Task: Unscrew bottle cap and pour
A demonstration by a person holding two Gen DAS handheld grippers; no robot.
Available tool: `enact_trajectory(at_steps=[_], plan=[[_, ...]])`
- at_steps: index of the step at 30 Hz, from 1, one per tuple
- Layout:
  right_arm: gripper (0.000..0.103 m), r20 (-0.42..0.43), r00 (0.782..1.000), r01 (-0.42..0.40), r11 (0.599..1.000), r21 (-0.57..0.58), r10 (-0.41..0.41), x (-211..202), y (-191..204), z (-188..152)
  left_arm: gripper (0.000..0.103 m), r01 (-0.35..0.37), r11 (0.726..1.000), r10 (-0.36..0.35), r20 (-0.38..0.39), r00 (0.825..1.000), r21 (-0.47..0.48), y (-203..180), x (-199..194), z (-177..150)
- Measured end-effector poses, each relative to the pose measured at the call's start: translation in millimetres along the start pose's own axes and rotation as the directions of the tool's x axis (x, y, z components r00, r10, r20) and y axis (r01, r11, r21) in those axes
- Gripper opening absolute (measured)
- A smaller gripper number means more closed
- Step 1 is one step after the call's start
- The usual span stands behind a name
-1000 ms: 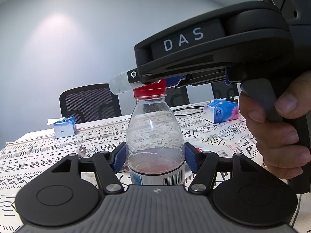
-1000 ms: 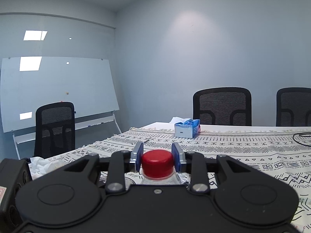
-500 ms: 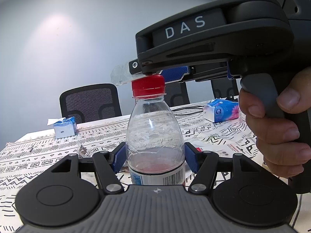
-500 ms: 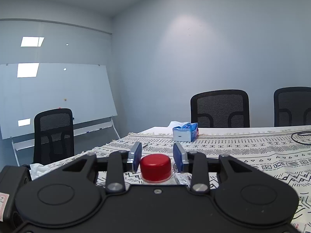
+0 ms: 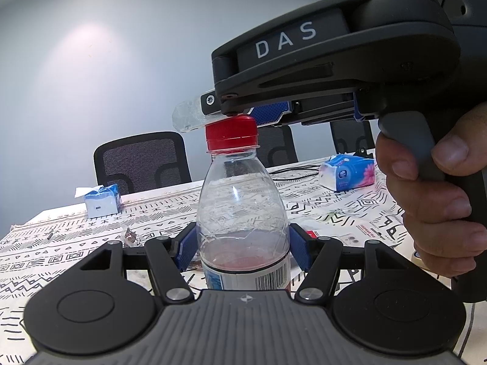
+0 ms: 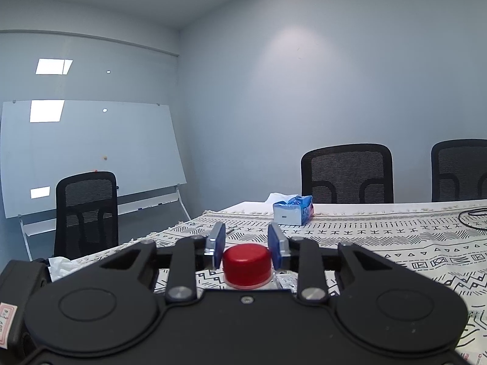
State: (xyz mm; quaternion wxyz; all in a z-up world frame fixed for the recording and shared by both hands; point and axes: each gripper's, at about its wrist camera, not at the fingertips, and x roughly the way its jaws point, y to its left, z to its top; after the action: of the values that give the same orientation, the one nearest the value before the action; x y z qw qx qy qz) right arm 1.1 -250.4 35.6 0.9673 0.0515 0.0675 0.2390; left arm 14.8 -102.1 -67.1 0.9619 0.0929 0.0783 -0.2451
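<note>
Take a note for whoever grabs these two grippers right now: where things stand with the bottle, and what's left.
Left gripper: shut on the body of the clear plastic bottle, held upright.
Right gripper: jaws have just closed onto the red cap, which sits between them.
Done: both grips set. The cap is on the neck; how loose it is cannot be told.
Left: unscrew, lift the cap off, pour the reddish liquid. No receiving vessel in view.

There is one bottle [image 5: 242, 228] with one red cap [image 5: 231, 133]. Two grippers are visible: the left gripper [image 5: 243, 251] and the right gripper [image 6: 247, 248]. Two tissue packs lie on the desk [image 5: 334, 210]: one blue [image 5: 102, 200], one with a pink flower [image 5: 348, 172]. I count three black chairs [image 6: 347, 173] and one whiteboard [image 6: 91, 152].
</note>
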Motion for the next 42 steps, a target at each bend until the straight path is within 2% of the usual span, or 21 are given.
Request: enact_trajectory(at_steps=[14, 42], plan=[[0.032, 0.001, 1.000, -0.025, 1.000, -0.013, 0.025, -3.5, -1.3, -0.2, 0.060, 0.012, 1.000, -0.012, -0.005, 1.000, 0.000, 4.9, -0.9, 0.5], [0.033, -0.002, 1.000, -0.025, 1.000, -0.009, 0.025, -6.4, -1.5, -0.7, 0.060, 0.008, 1.000, -0.008, -0.006, 1.000, 0.004, 4.0, -3.2, 0.6]])
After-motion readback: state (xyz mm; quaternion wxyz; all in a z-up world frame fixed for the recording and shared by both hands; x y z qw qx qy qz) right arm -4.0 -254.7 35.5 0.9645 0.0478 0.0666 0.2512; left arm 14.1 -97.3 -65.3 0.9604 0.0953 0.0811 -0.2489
